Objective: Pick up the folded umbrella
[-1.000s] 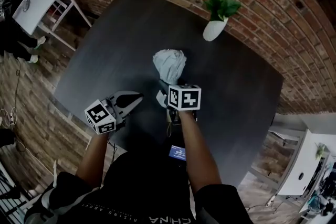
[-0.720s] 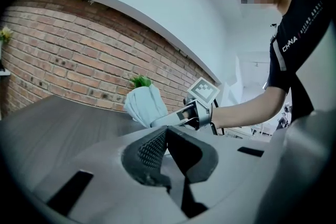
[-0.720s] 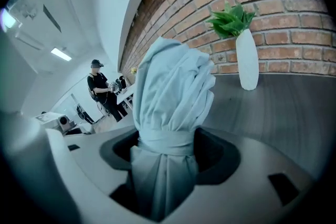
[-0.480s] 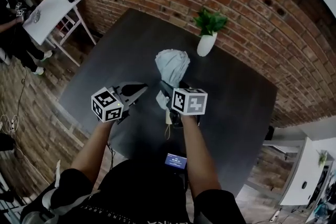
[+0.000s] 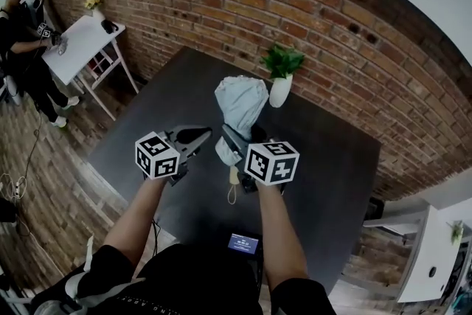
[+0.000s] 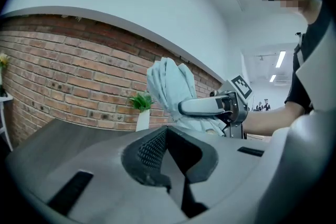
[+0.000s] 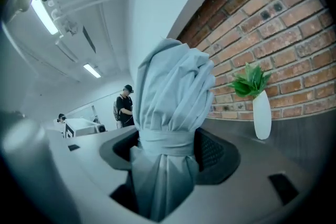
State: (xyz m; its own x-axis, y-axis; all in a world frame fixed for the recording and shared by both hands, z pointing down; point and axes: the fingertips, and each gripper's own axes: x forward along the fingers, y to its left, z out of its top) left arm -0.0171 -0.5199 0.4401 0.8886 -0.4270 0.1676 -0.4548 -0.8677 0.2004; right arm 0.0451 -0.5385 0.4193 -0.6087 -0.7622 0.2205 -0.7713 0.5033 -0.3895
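Right gripper (image 5: 240,144) clamped round the strapped waist of the pale blue folded umbrella (image 5: 242,102), umbrella upright, just this side of the white plant vase (image 5: 279,90), left gripper (image 5: 193,135) pinched together, empty, left of the vase.

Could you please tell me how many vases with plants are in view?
2: a white vase on the dark table, and a small vase on the white side table.

In the head view, the folded umbrella (image 5: 242,101) sits at frame centre, between the jaws of the right gripper (image 5: 237,146), above the table (image 5: 335,158). The left gripper (image 5: 196,135) is just left of it. The potted plant (image 5: 280,81) stands on the table just right of the umbrella's top; a side table (image 5: 77,48) is at upper left.
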